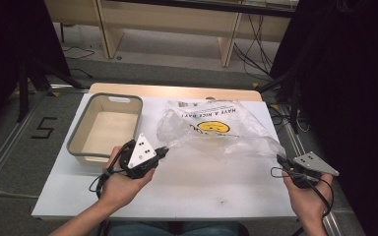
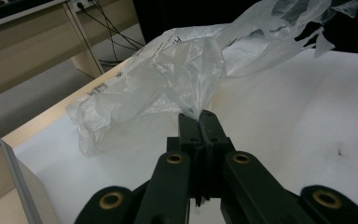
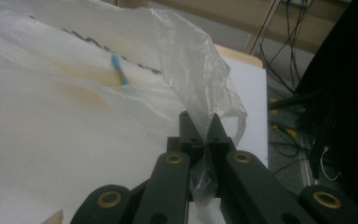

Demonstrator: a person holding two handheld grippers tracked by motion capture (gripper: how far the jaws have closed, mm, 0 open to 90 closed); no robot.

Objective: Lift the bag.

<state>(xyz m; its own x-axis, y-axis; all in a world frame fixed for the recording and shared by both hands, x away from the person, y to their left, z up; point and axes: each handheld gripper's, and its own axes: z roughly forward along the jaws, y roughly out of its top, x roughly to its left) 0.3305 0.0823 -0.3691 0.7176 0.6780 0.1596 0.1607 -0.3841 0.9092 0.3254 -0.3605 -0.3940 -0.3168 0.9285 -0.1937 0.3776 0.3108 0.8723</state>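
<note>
Big white counter (image 1: 187, 187) under everything, with a wooden strip at the far edge. On it, a see-through plastic bag (image 1: 216, 130), crumpled and stretched between both grippers, with a yellow smiley face (image 1: 213, 127) and black letters on top.

Seen from the high view: a grey tub (image 1: 106, 125) with a pale inside, at the left of the counter, just beside the bag and not touching it. Left gripper (image 1: 163, 149) near the tub's front corner, pinching the bag's left end. Right gripper (image 1: 279, 158) at the counter's right edge, pinching the bag's right end.

Seen from the left gripper view: left gripper (image 2: 199, 114) pressed together on a twisted bit of bag (image 2: 168, 88), with the bag lifted off the counter and fanning out behind. Corner of the tub (image 2: 9, 172) at the bottom left. A tiny dark speck (image 2: 339, 151) on the counter.

Seen from the right gripper view: right gripper (image 3: 200, 120) shut tight on a thin fold of bag (image 3: 196, 70), some plastic hanging down between the black arms. A little blue thing (image 3: 119, 69) inside or behind the bag, too blurry to tell what.

Around the counter: grey floor, wooden desk legs (image 1: 113, 34) at the back, black cables (image 1: 251, 49) on the floor, dark curtains at both sides.
</note>
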